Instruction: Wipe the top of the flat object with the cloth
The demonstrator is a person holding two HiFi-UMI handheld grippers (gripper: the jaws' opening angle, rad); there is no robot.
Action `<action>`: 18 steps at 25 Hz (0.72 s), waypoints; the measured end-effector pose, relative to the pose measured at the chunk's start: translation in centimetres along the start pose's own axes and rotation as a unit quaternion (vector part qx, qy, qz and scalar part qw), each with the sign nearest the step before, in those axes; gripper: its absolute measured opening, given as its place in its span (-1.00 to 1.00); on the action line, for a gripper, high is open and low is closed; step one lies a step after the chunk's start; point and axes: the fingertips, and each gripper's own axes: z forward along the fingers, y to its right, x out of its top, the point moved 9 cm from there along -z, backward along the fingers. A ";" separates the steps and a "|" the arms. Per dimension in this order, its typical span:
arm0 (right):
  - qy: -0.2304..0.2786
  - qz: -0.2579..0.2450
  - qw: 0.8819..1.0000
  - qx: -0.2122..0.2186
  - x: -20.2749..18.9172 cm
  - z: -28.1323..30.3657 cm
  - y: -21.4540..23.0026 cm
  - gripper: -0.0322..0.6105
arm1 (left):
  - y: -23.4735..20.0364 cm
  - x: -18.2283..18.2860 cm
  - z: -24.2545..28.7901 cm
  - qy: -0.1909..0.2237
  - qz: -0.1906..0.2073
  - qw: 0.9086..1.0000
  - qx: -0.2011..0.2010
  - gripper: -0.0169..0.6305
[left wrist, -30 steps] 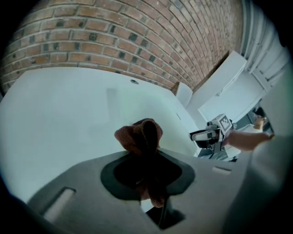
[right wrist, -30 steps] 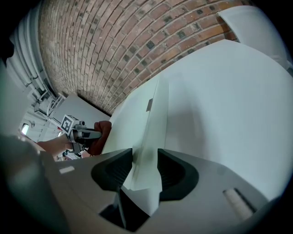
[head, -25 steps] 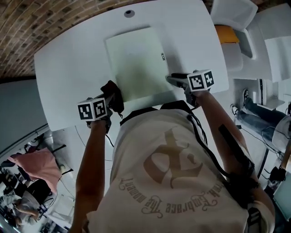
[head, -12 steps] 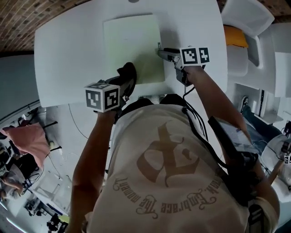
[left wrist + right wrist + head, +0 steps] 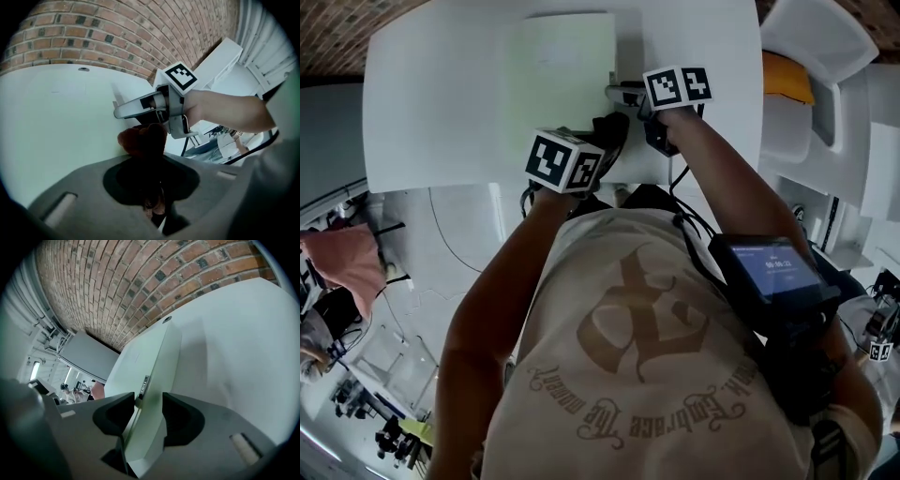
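A flat pale-green slab (image 5: 562,75) lies on the white table (image 5: 422,112). A dark reddish-brown cloth (image 5: 617,124) is bunched in my left gripper (image 5: 602,141), which is shut on it at the slab's near right corner, close beside the right gripper. In the left gripper view the cloth (image 5: 143,140) bulges out of the jaws over the slab (image 5: 56,122). My right gripper (image 5: 623,94) straddles the slab's right edge (image 5: 152,371). Its jaws have just been opening, and the edge still runs between them without a firm pinch in the right gripper (image 5: 143,416) view.
A white chair with an orange cushion (image 5: 783,70) stands right of the table. A round grommet (image 5: 83,69) sits at the table's far side near the brick wall (image 5: 117,33). A dark device with a lit screen (image 5: 773,267) hangs on the person's chest.
My left gripper has carried the cloth rightward along the slab's near edge, up beside the right gripper. The right gripper has shifted a little along the slab's right edge.
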 end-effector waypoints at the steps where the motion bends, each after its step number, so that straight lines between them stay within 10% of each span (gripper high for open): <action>1: -0.004 -0.003 1.000 0.003 0.1 0.0 0.0 -0.29 | -0.1 -0.1 0.3 0.002 -0.006 1.000 0.005 -0.72; 10: -0.020 -0.008 0.999 0.025 0.2 0.4 0.7 -0.30 | -4.6 -2.9 -3.5 0.053 -0.089 0.992 0.074 -0.72; 18: -0.030 -0.013 0.999 0.034 0.4 0.5 0.7 -0.30 | -10.2 -7.4 -9.9 0.133 -0.199 0.962 0.128 -0.71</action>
